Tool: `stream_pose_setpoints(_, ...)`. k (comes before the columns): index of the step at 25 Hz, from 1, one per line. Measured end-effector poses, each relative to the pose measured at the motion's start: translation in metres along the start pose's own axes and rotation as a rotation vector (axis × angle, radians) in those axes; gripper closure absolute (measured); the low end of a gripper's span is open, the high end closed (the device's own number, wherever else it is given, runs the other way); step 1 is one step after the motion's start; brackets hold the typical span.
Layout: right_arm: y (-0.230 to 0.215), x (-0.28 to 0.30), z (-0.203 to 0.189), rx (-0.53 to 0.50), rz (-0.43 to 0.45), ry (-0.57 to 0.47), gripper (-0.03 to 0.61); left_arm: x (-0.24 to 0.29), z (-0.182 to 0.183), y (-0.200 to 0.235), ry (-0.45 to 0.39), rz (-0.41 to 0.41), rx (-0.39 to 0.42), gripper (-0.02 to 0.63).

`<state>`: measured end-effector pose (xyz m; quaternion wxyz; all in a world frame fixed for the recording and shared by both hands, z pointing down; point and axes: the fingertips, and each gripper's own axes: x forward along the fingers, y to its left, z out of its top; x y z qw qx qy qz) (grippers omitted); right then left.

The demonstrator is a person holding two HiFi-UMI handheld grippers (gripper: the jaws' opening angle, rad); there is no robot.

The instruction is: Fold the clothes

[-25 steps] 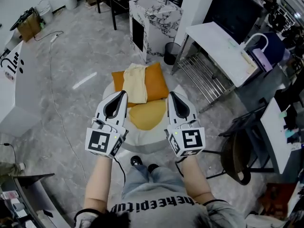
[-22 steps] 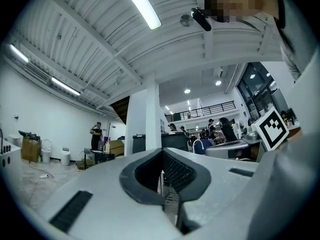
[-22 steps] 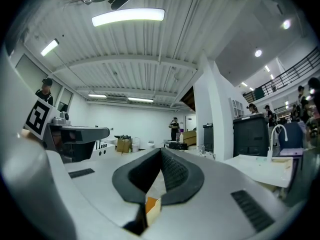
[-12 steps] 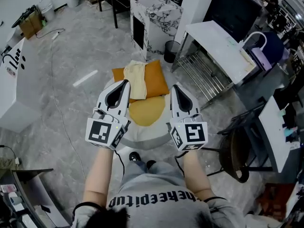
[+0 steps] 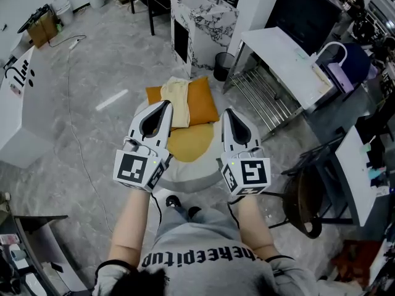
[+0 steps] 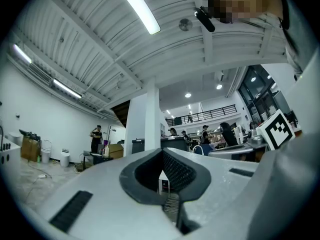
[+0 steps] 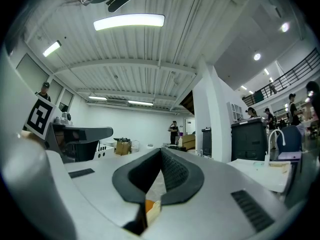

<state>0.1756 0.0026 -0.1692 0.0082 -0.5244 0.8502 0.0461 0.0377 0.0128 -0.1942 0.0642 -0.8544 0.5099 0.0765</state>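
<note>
A grey marbled floor [image 5: 86,79] fills most of the head view, with a long white desk [image 5: 287,63] at the upper right and a marble-patterned cabinet [image 5: 207,23] standing beyond the work area. A wire rack [image 5: 262,103] lies beside the desk, and a small black bin [image 5: 222,68] sits between the rack and the cabinet.

Directly in front of the person stands a round white table [image 5: 188,176], and the clothes rest on it. An orange garment [image 5: 202,103] lies at the far side, a cream garment [image 5: 177,97] lies draped over its left part, and a mustard-yellow garment [image 5: 192,142] sits nearer the person, touching the orange one.

Both grippers are held up above the table, apart from the clothes and side by side. The left gripper [image 5: 165,103] is clenched with its jaw tips meeting and nothing between them, as the left gripper view [image 6: 162,151] shows. The right gripper [image 5: 227,111] is likewise clenched and empty [image 7: 161,150]; only a sliver of orange and cream cloth shows far below through the gap at the jaw roots.
</note>
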Motion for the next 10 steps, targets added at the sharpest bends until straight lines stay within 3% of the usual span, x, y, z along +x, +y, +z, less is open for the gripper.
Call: stream_pose_setpoints(10,0.0023,-0.0072,0.0043,-0.002,0.017,-0.012,0.577,-0.0027,0.0025,-0.0074,-0.005,0.015,-0.011,0.611)
